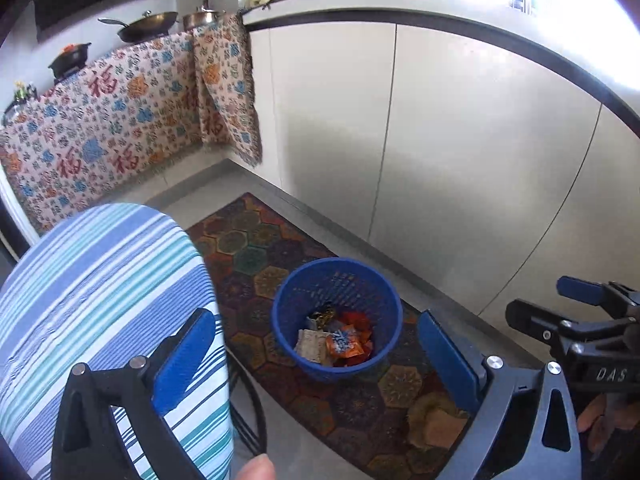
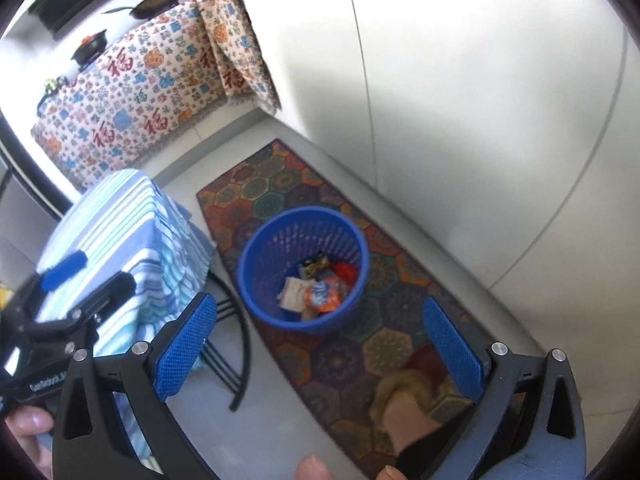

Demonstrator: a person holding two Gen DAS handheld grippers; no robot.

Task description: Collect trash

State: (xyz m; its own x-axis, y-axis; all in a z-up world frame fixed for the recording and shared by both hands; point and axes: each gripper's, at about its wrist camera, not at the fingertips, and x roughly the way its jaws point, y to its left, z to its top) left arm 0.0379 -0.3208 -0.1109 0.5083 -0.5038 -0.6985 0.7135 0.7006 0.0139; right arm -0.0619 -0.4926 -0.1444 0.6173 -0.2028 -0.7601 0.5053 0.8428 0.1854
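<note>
A blue mesh waste basket [image 1: 384, 280] stands on a patterned rug and holds several wrappers [image 1: 340, 340], orange, red and beige. It also shows in the right wrist view [image 2: 260, 248] with the wrappers [image 2: 320, 288] inside. My left gripper [image 1: 316, 356] is open and empty, held above and in front of the basket. My right gripper [image 2: 316, 344] is open and empty too, above the basket's near side. The right gripper shows at the right edge of the left wrist view [image 1: 580, 312], and the left gripper at the left edge of the right wrist view [image 2: 72, 280].
A stool or small table under a blue striped cloth [image 1: 100, 300] stands left of the basket, on black metal legs [image 2: 236, 352]. White cabinets [image 1: 440, 140] run behind. A counter draped in patterned cloth [image 1: 112, 120] carries pans. A slippered foot [image 2: 404, 404] rests on the rug [image 2: 340, 360].
</note>
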